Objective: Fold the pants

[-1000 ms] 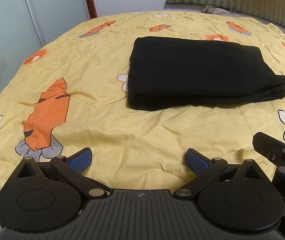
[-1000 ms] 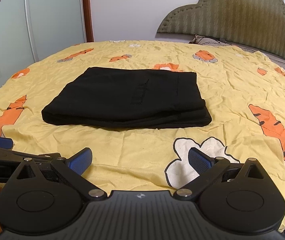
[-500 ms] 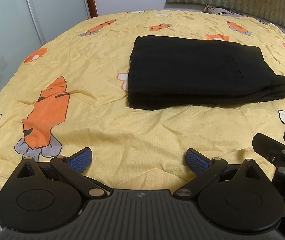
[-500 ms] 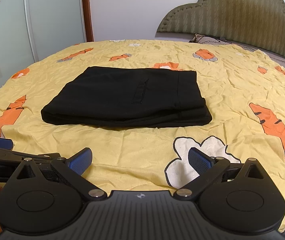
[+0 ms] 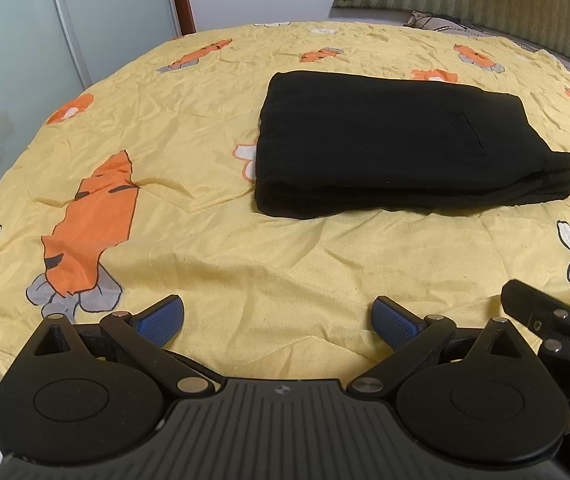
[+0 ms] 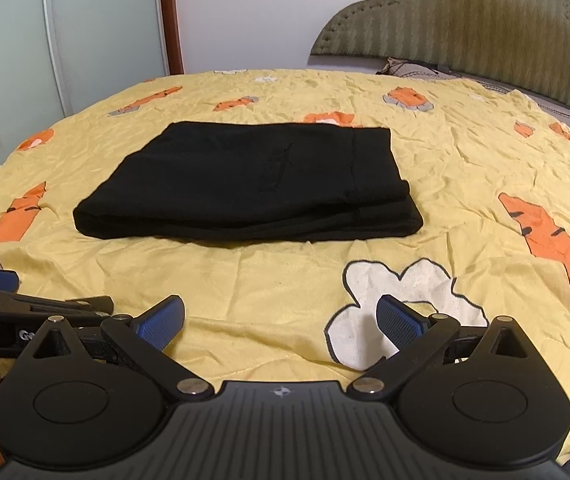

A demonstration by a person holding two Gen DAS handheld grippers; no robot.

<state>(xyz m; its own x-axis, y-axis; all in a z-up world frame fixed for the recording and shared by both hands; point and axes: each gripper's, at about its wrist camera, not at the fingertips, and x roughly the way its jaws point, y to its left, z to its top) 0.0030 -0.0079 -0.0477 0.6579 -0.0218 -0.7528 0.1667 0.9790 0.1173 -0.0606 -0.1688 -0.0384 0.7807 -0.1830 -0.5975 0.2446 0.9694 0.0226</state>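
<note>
The black pants (image 5: 401, 152) are seen folded into a compact rectangular stack, lying flat on the yellow bedspread (image 5: 213, 248) that covers the bed. Several layers of cloth are visible along the near edge of the stack, and a stitched pocket line is seen on its top face. The stack rests toward the middle of the bed, with carrot and flower prints of the bedspread around it on all sides.

The left gripper (image 5: 279, 318) is held low over the near edge of the bed, well apart from the pants. Its jaws are spread wide, and nothing is held between the blue pads (image 5: 161, 318) — only bare bedspread is seen in the gap. The right gripper (image 6: 281, 318) is held in the same manner just beside it, jaws likewise wide apart and empty, with a white flower print (image 6: 401, 304) of the bedspread lying under its right pad. Part of each gripper is caught at the edge of the other's view.

Beyond the bed, a padded green headboard (image 6: 457, 20) is seen against a white wall, and frosted sliding doors (image 6: 9, 40) stand at the left — a dark wooden frame is seen beside them.
</note>
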